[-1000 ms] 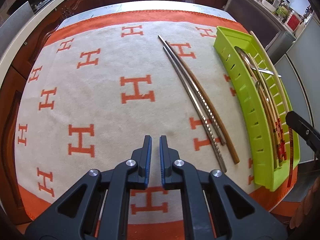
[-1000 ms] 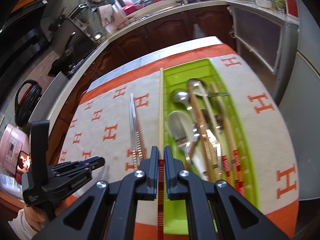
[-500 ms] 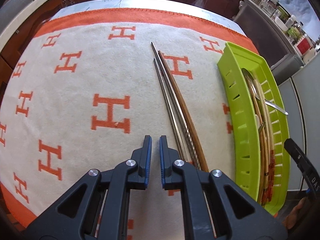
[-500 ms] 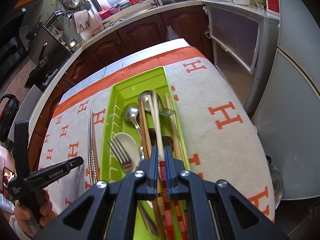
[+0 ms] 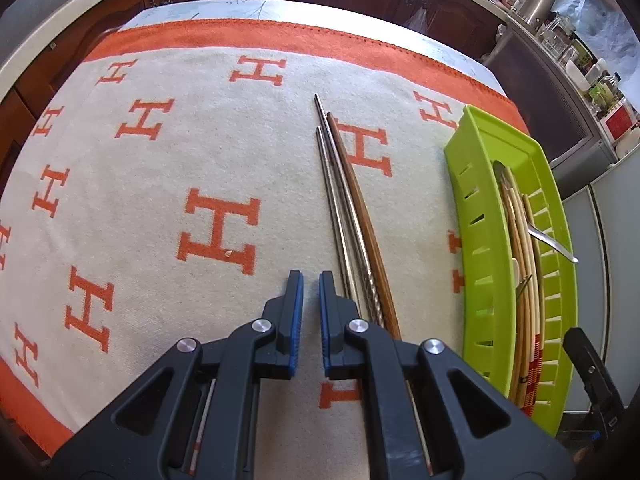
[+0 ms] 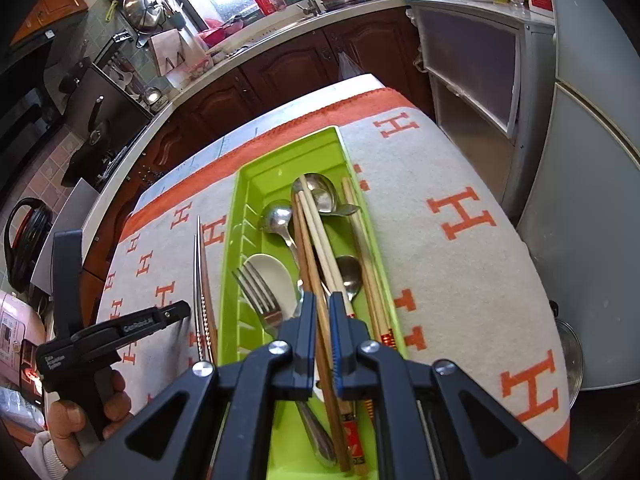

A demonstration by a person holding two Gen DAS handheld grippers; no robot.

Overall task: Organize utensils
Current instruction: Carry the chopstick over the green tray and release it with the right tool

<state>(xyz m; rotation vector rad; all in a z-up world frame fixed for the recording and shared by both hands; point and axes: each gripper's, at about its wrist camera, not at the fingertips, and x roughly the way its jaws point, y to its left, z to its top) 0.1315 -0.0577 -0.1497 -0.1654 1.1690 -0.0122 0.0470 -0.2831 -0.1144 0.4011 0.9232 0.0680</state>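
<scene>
Altogether, three loose sticks lie on the orange-and-cream H-patterned cloth (image 5: 160, 208) in the left wrist view: two metal chopsticks (image 5: 340, 216) side by side and one brown wooden chopstick (image 5: 364, 224) touching their right edge, all running from upper centre down toward the bottom centre of the frame. One lime-green slotted tray (image 6: 244, 240) sits on the same cloth, at the right edge of the left wrist view and in the centre of the right wrist view. Inside it I count one fork (image 6: 258, 290), one white spoon (image 6: 276, 276) under the fork, three metal spoons (image 6: 278, 216), and a bundle of pale and brown chopsticks (image 6: 316, 232) lying lengthwise; their exact number is hard to tell where they overlap.

The left gripper (image 5: 311, 284) hovers at lower centre of its view, fingers drawn nearly together with only a narrow slit between the blue pads, nothing in it; its right finger stands just beside the near ends of the metal chopsticks.

The right gripper (image 6: 322, 304) is over the near half of the tray, fingers almost together. Chopsticks pass through the slit between the pads, but whether the pads pinch one I cannot tell.
</scene>
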